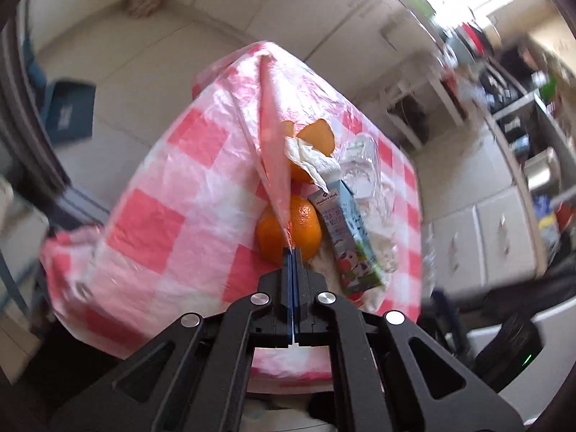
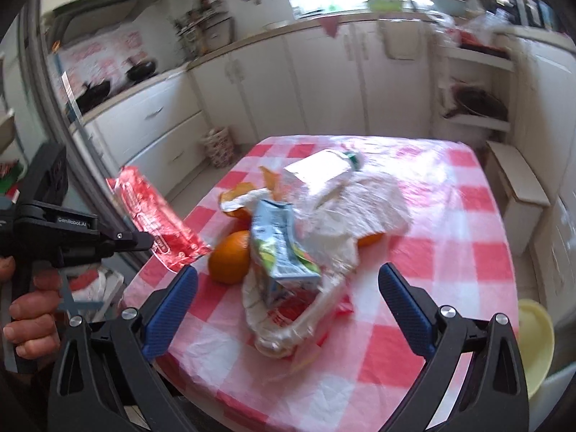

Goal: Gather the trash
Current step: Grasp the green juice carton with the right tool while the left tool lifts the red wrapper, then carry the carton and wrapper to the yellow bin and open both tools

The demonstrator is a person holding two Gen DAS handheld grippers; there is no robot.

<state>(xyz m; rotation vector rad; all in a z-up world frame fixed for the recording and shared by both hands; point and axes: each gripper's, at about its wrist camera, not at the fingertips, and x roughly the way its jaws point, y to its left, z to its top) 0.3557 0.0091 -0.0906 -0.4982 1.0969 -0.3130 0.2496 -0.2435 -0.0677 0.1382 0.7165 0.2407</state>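
Note:
A pile of trash lies on the red-and-white checked table (image 2: 450,252): a blue milk carton (image 2: 277,248), crumpled clear plastic and paper (image 2: 360,201), orange peel (image 2: 237,194) and a whole orange (image 2: 230,257). My left gripper (image 1: 292,252) is shut on a red wrapper (image 1: 273,136), seen edge-on in its own view. In the right wrist view that wrapper (image 2: 158,225) hangs left of the table, held by the left gripper (image 2: 145,242). My right gripper (image 2: 288,302) is open and empty, just before the pile. The carton also shows in the left wrist view (image 1: 351,234).
White kitchen cabinets (image 2: 270,72) run behind the table. A pale yellow bowl-like thing (image 2: 536,342) sits at the table's right front corner. A cardboard box (image 2: 518,180) stands on the floor to the right. A patterned basket (image 2: 217,145) stands on the floor behind.

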